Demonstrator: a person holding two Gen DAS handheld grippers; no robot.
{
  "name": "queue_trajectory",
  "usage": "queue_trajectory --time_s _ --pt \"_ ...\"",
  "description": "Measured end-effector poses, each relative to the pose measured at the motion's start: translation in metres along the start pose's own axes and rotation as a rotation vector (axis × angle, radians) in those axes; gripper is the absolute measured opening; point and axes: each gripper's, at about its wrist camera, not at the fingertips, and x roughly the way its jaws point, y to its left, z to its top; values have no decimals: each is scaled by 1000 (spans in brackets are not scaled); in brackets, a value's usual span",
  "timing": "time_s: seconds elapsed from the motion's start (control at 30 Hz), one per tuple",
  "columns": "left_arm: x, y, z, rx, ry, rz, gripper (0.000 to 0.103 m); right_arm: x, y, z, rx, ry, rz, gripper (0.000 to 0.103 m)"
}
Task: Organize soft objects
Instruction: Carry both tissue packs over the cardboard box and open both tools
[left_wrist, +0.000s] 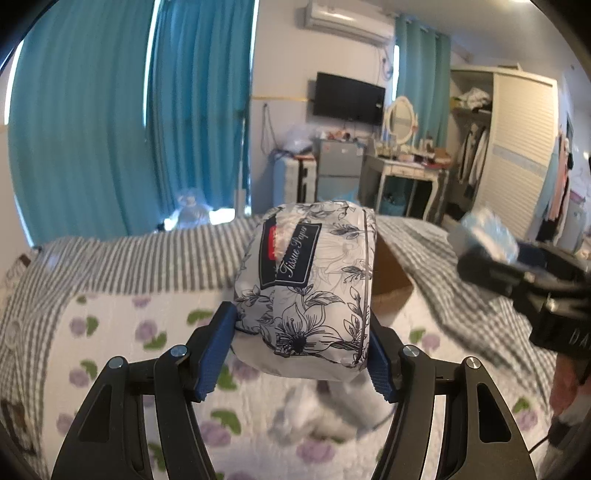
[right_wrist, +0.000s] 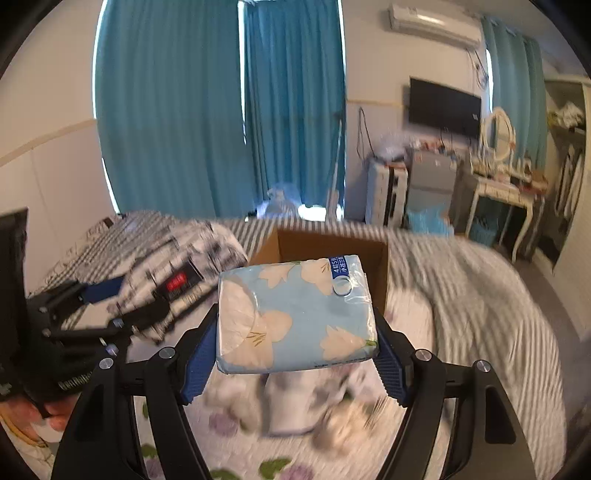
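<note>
My left gripper is shut on a white tissue pack with dark flower print, held above the bed. My right gripper is shut on a light blue tissue pack with pale flowers, also held in the air. An open cardboard box stands on the bed just beyond both packs; it also shows in the left wrist view. The right gripper with its blue pack shows blurred at the right of the left wrist view. The left gripper and its pack show blurred at the left of the right wrist view.
The bed has a grey striped cover and a white quilt with purple flowers. More soft white items lie blurred on the quilt below the grippers. Blue curtains, a dressing table and a wardrobe stand behind the bed.
</note>
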Motion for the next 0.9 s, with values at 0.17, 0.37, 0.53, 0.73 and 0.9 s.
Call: queue_trajectory --time_s 0.17,0.37,0.53,0.73,0.9 --pt "55 -4 25 38 20 13 64 35 -25 48 -27 -11 -26 74" --pt "124 -5 33 31 78 20 64 113 -52 69 -21 40 -27 74" --pt "164 -9 35 53 111 27 72 172 -70 63 6 86 -16 75" --pt "182 -13 37 61 115 28 79 197 -98 55 95 64 6 95" --pt "161 -18 41 80 89 31 79 184 -101 53 73 56 -41 95"
